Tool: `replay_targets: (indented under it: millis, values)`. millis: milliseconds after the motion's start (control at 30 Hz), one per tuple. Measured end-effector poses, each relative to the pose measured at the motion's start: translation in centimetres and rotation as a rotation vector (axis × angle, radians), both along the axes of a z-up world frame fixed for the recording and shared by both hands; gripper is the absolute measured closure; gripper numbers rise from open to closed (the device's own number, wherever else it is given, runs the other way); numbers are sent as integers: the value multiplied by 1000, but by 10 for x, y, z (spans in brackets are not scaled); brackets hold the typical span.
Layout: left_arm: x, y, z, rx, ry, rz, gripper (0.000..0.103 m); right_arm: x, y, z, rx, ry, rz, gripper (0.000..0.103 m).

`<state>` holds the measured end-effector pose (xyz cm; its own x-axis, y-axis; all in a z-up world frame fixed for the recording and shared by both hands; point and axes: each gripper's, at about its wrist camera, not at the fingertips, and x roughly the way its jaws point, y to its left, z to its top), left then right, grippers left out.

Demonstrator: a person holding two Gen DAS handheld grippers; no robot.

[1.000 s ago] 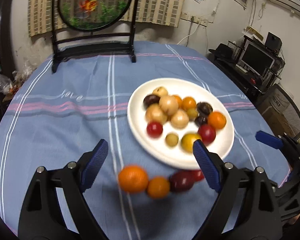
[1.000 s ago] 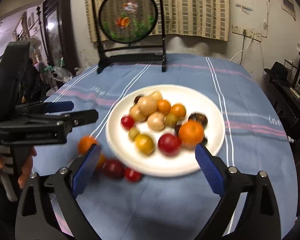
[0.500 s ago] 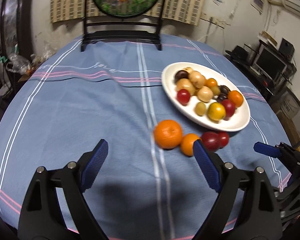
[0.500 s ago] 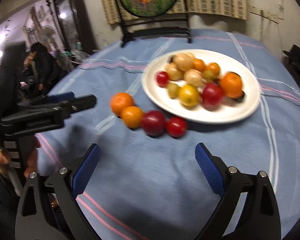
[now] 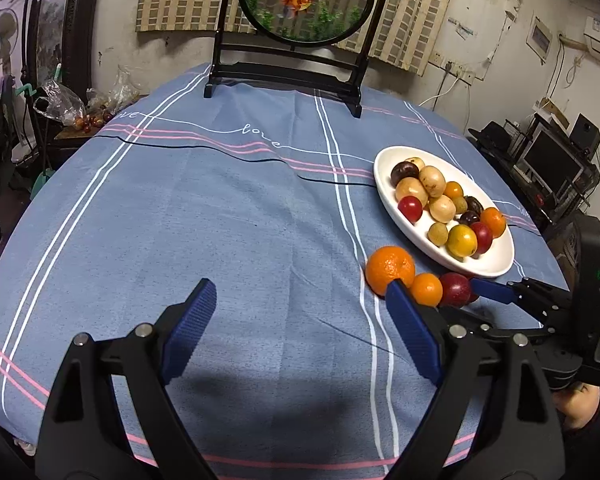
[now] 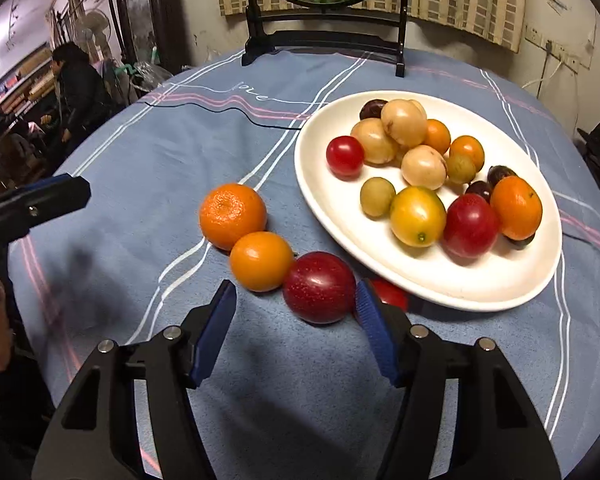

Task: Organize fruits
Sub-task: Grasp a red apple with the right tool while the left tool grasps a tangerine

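A white oval plate [image 6: 500,284] [image 5: 496,268] holds several small fruits: tan, orange, red, yellow and dark ones. On the blue cloth beside it lie a large orange [image 6: 233,216] [image 5: 390,269], a smaller orange [image 6: 261,261] [image 5: 427,289], a dark red plum [image 6: 319,287] [image 5: 455,289] and a small red tomato [image 6: 389,293], half hidden. My right gripper [image 6: 293,300] is open, just short of the plum. My left gripper [image 5: 300,294] is open and empty over bare cloth, left of the fruit row. Its finger also shows in the right wrist view [image 6: 54,194].
A black stand with a round goldfish panel [image 5: 304,0] sits at the table's far edge. The blue striped tablecloth [image 5: 220,208] covers a round table. Cluttered furniture and a monitor [image 5: 552,160] are at the right; a person [image 6: 80,84] stands at the far left.
Both grippers have pulled back and swung left, away from the plate. The right gripper has dropped lower and closer to the plum, and its jaws stand narrower. The fruits have not moved.
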<state>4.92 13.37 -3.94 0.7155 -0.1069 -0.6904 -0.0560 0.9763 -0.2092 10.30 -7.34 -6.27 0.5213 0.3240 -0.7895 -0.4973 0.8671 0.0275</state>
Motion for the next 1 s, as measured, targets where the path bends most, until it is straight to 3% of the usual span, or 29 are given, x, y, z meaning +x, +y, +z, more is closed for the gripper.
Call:
replay_targets:
  millis: [100,167,267,533,667,800,867,1000]
  values:
    - [2,-2,-2,-4,6,-14,15,0,7,-3,-98,-37,2,60]
    - [3,-6,-4,-1,12,-27,15,-2,8,-4,-131,-51,5,63]
    - [10,-15,-6,14,28,-54,15,-6,-5,2,-37,10,3,63]
    - [48,-62,-19,12,101,-173,15,-56,-47,8,21,38,-30,64]
    - [70,-86,-31,67,149,-170,16,-59,-57,3,70,47,-24,64]
    - [83,-94,-41,46,178,-162,27,-50,-54,-7,127,92,8,58]
    - [87,-94,-43,23,177,-160,39,-44,-51,-12,149,112,17,55]
    - [86,-85,-45,-28,176,-167,45,-35,-39,-21,170,125,26,54]
